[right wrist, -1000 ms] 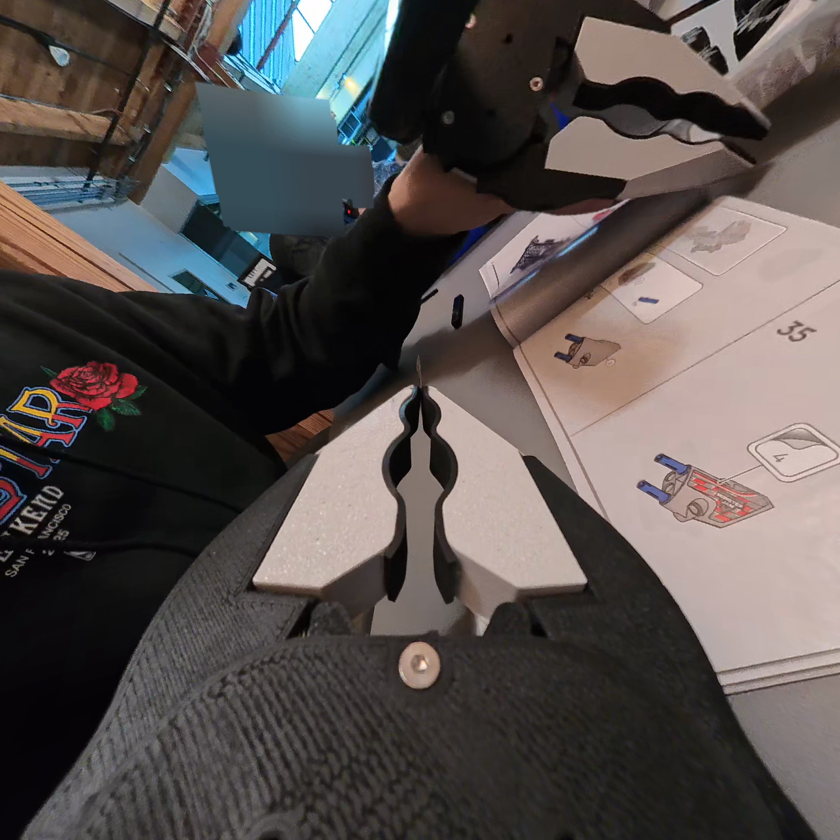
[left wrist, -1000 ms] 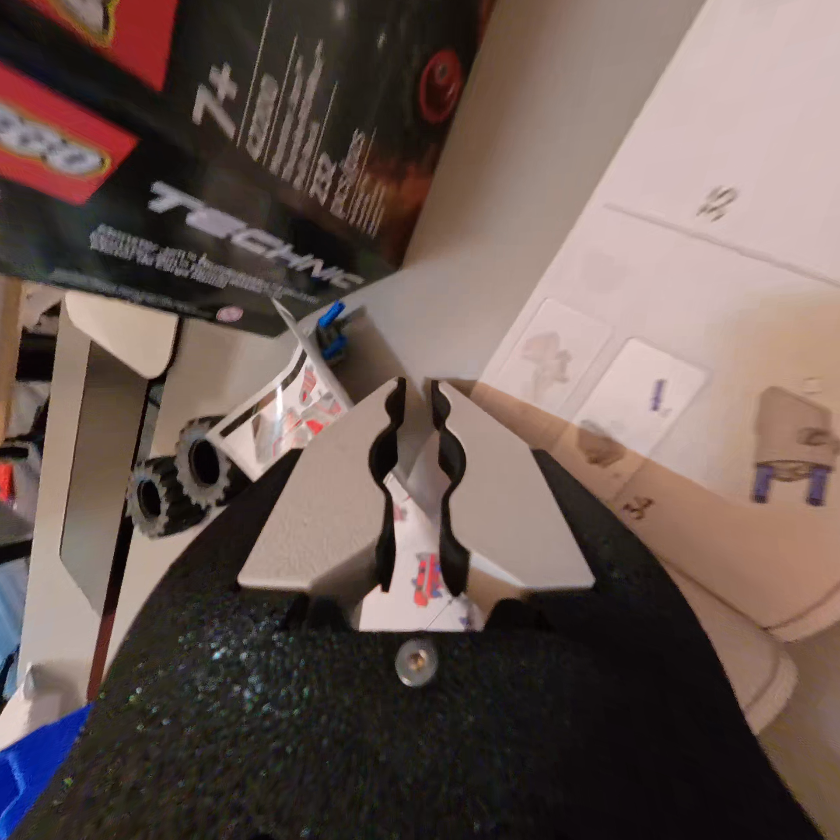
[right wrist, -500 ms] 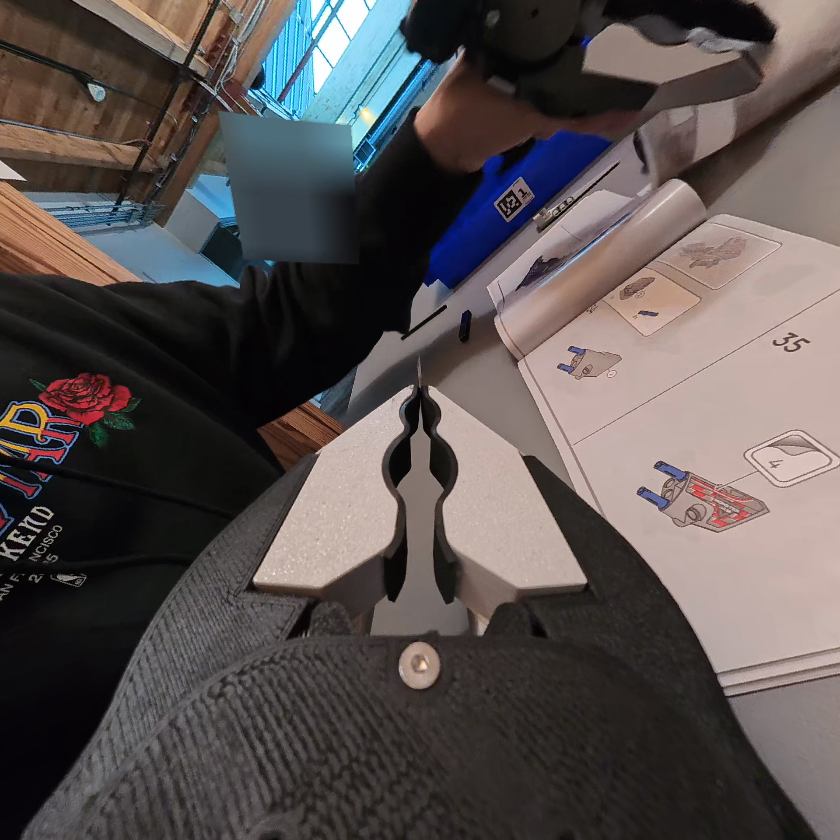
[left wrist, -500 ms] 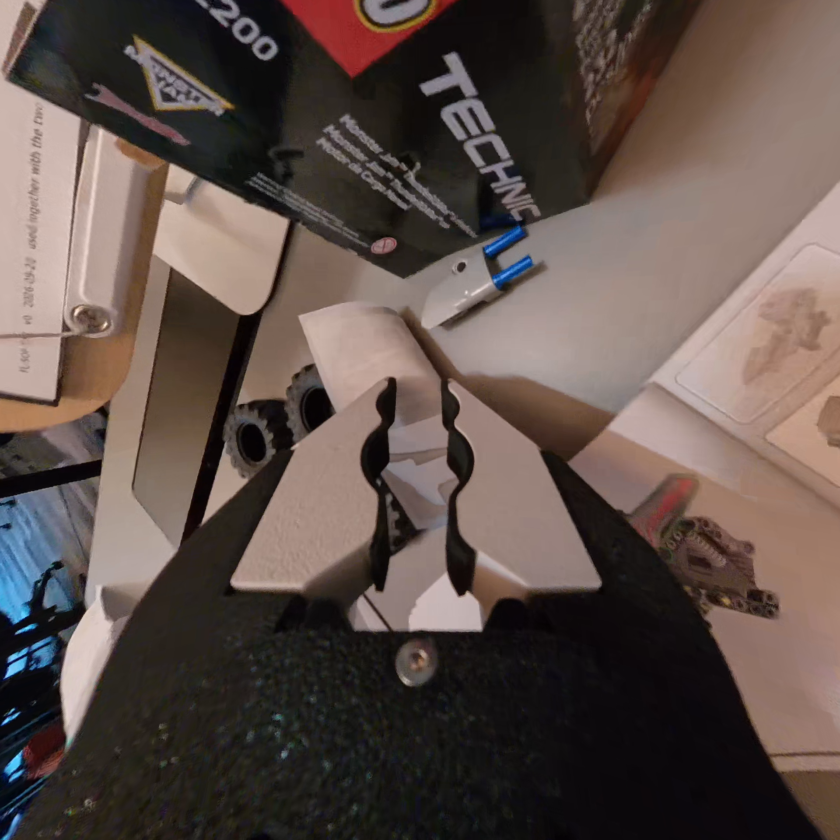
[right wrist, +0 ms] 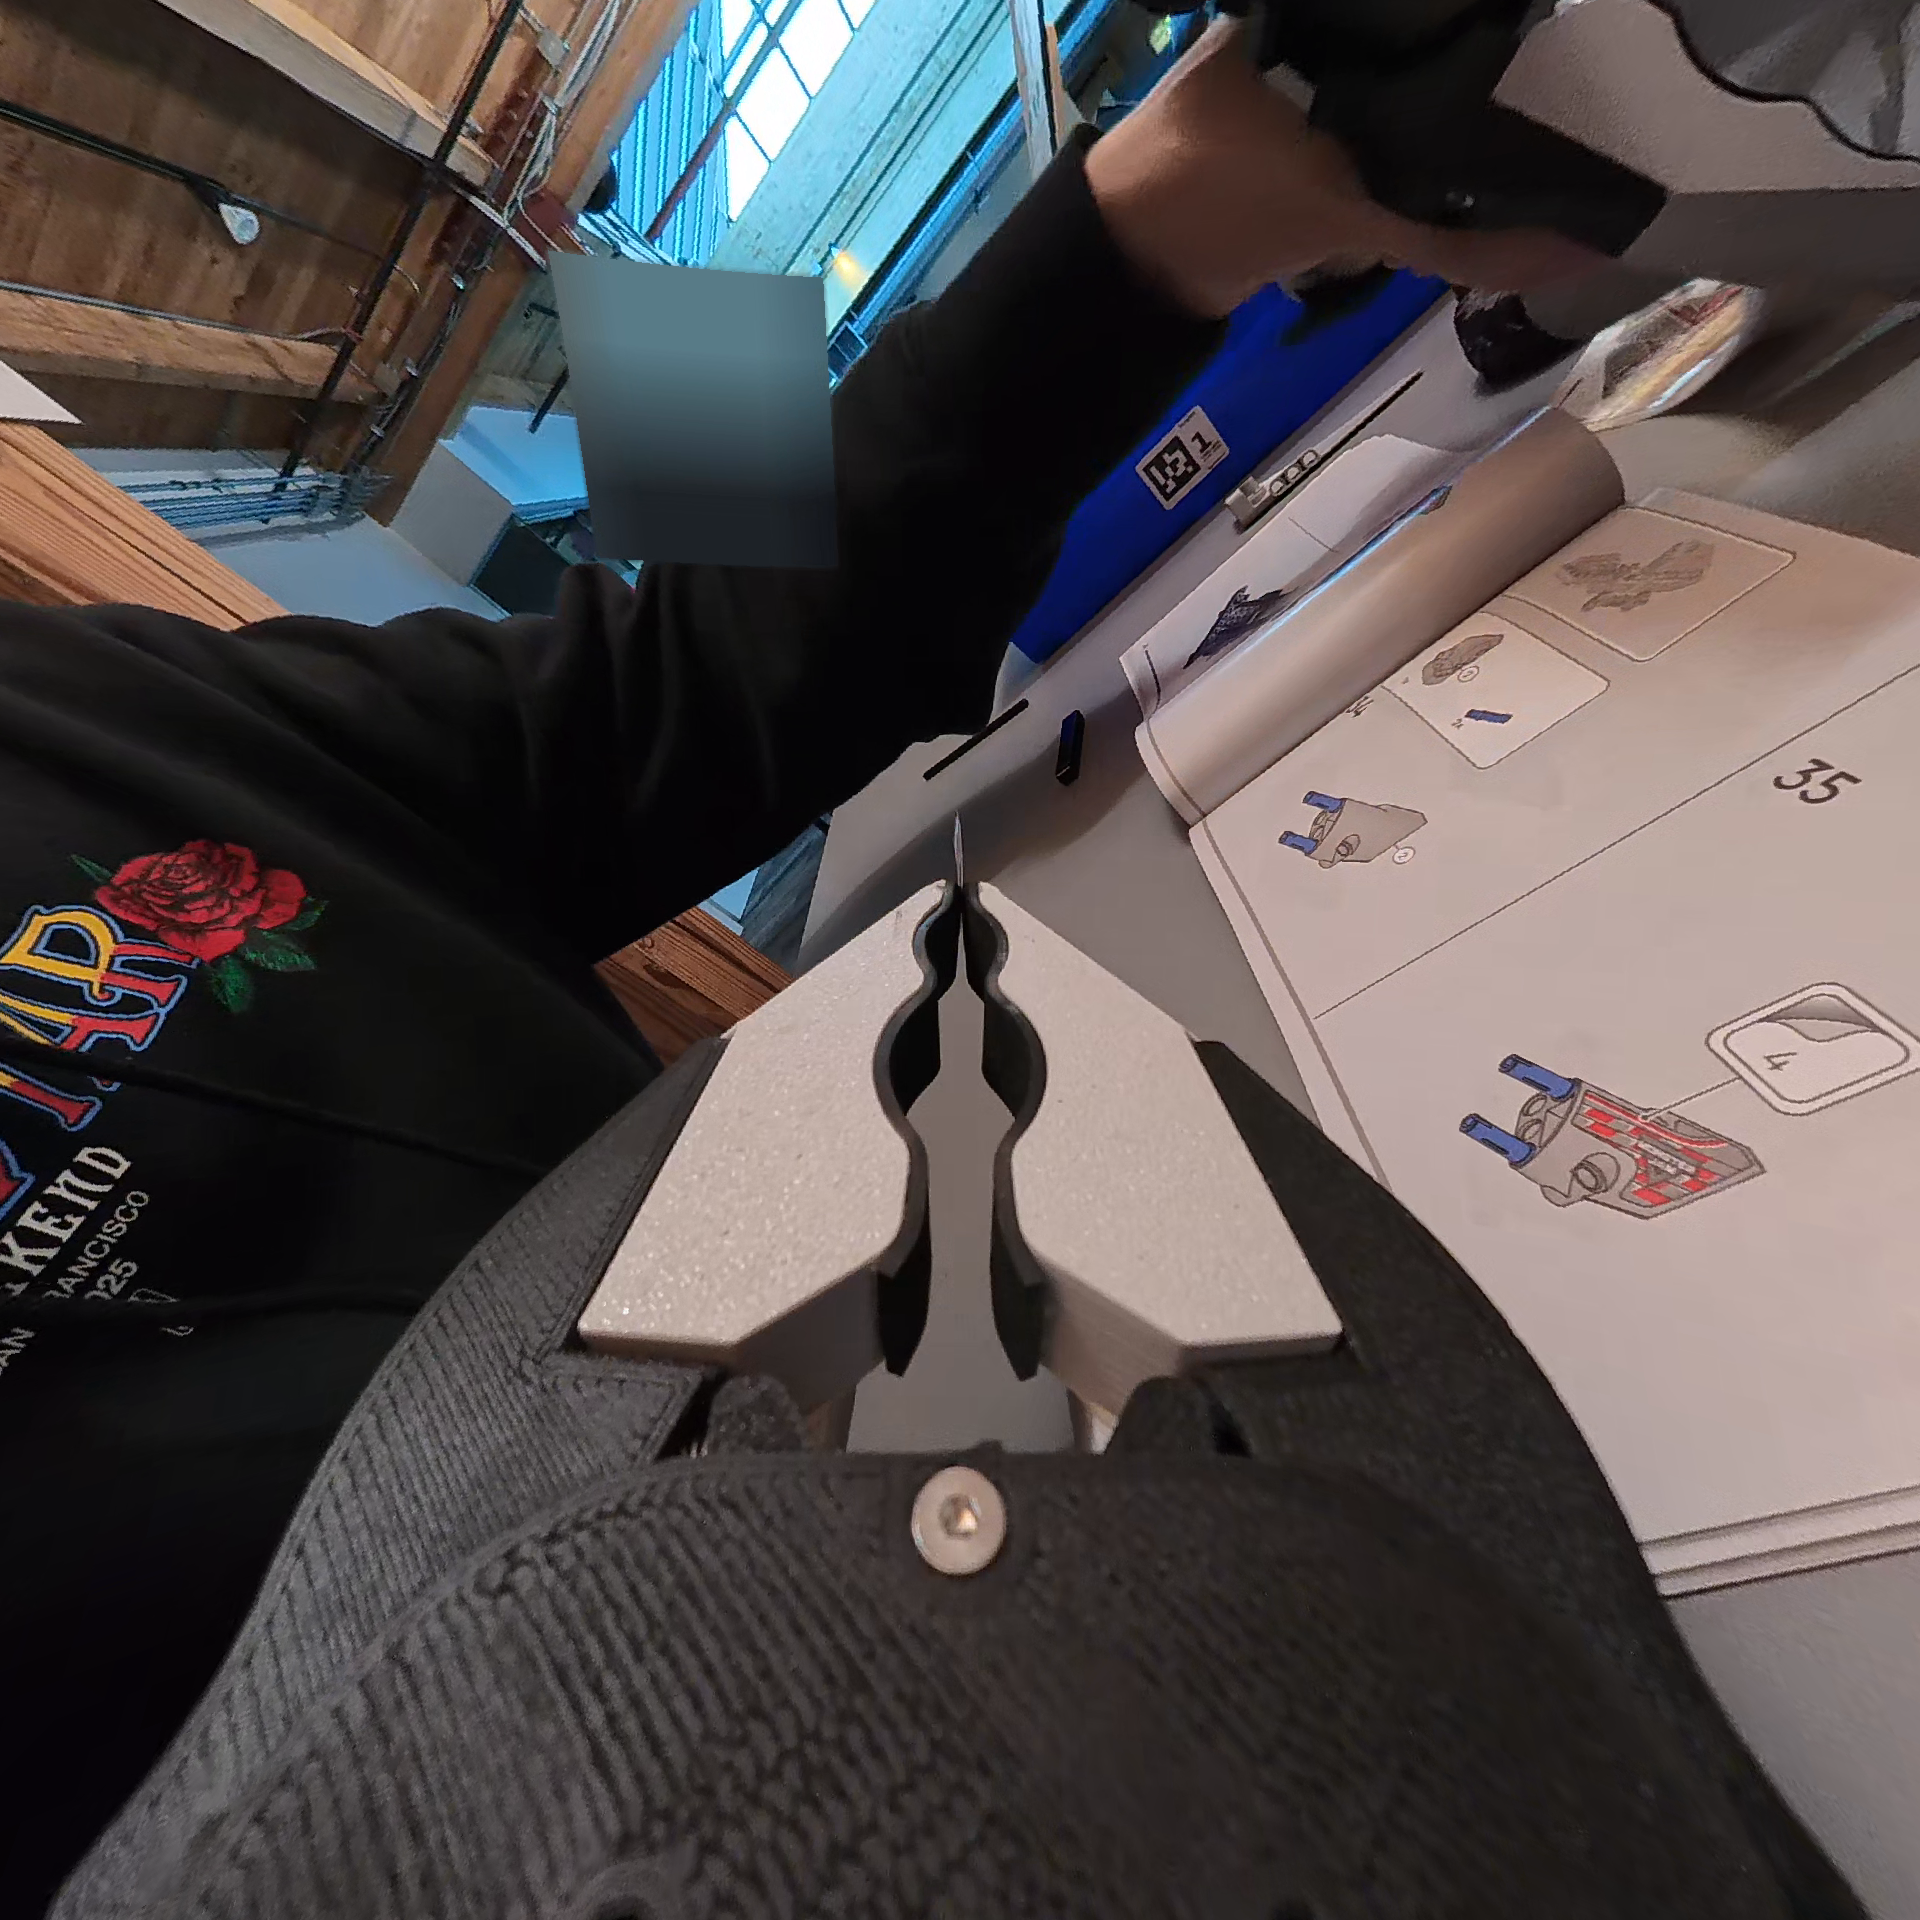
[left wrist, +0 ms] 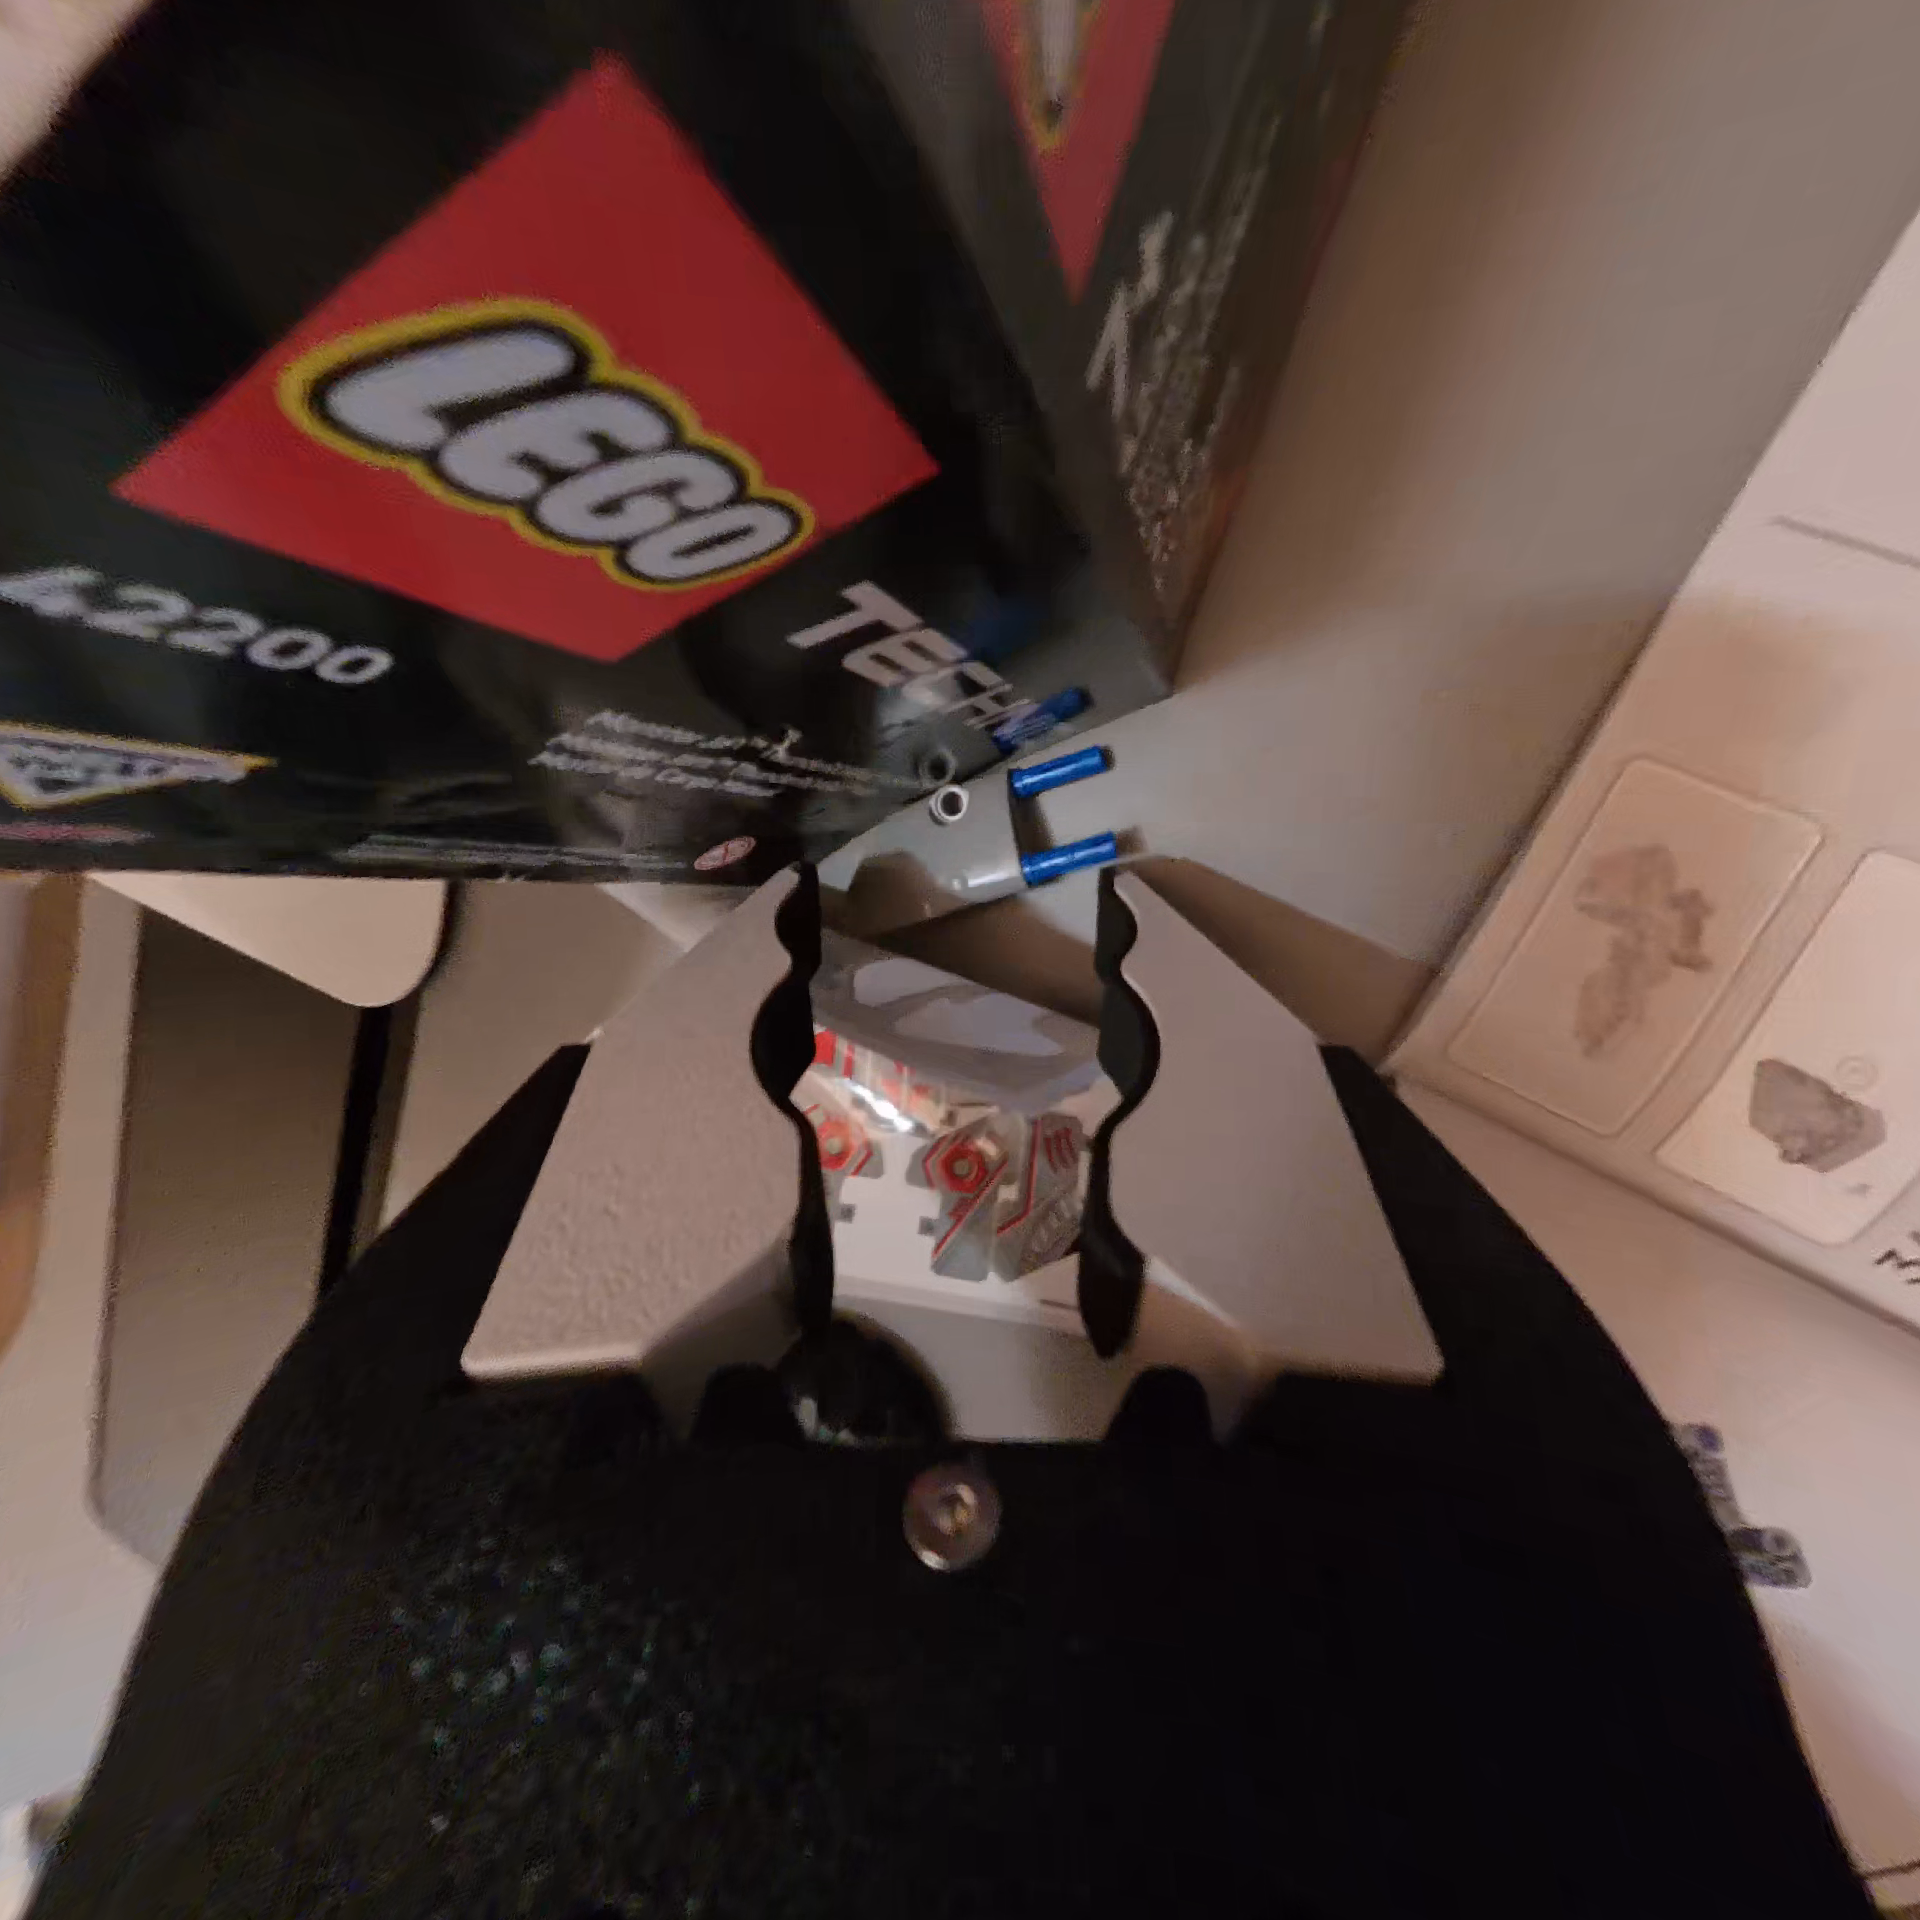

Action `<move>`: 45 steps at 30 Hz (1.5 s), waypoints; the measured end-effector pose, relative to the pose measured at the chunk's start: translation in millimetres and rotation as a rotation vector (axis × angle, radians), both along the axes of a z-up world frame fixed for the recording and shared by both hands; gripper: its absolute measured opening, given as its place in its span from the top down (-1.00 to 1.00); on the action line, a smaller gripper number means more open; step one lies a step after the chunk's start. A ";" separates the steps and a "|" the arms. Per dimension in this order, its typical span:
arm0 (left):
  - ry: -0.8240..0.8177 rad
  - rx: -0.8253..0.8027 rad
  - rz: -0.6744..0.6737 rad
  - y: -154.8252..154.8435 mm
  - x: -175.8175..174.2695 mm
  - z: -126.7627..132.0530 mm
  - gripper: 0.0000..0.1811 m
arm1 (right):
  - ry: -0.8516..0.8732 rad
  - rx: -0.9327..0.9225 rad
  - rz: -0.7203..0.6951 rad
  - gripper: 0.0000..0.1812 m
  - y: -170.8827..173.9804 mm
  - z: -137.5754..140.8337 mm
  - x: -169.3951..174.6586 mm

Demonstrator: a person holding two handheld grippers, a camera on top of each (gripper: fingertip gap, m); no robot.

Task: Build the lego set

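Clearly mid-build, we held the left gripper [left wrist: 954,1101] spread wide and empty over the sticker sheet [left wrist: 951,1132], the grey panel [left wrist: 935,847] unstickered just beyond, while our right gripper [right wrist: 961,940] pinched a thin sliver.

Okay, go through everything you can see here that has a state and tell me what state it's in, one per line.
Left gripper: open, empty.
Right gripper: shut on a thin sliver.
Grey panel piece with two blue pins: lying loose beside the box.
Black cardboard set box: standing.
White instruction booklet: open, flat.
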State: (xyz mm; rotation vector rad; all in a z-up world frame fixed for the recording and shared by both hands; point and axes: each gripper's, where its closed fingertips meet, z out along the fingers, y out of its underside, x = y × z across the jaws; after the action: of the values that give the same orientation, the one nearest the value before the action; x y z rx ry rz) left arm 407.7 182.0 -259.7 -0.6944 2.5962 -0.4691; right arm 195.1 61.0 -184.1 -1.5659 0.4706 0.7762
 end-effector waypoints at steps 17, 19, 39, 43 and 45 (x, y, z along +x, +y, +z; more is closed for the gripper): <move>-0.256 -0.165 -0.351 -64.3 -61.6 45.5 0.97 | 0.002 0.037 -0.014 1.00 -3.0 5.3 2.3; -0.314 -0.131 -0.415 -68.1 -79.1 56.0 1.00 | -0.001 0.053 -0.010 1.00 -4.2 7.5 1.7; -0.220 -0.233 0.043 -38.4 -132.2 28.5 0.54 | -0.125 0.190 -0.008 1.00 -16.0 29.7 -16.5; -0.088 -0.290 0.156 -43.8 -117.9 14.6 0.59 | -0.162 0.242 -0.045 1.00 -28.7 37.6 -17.8; 0.013 -0.266 0.171 -44.5 -123.6 1.7 0.63 | -0.162 0.266 -0.058 1.00 -33.8 40.5 -15.9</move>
State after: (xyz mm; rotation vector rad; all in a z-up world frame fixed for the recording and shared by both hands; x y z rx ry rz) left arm 284.1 137.5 -258.0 -0.9999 2.4832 -0.7653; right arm 179.2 27.1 -143.7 -1.3478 0.2798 0.6334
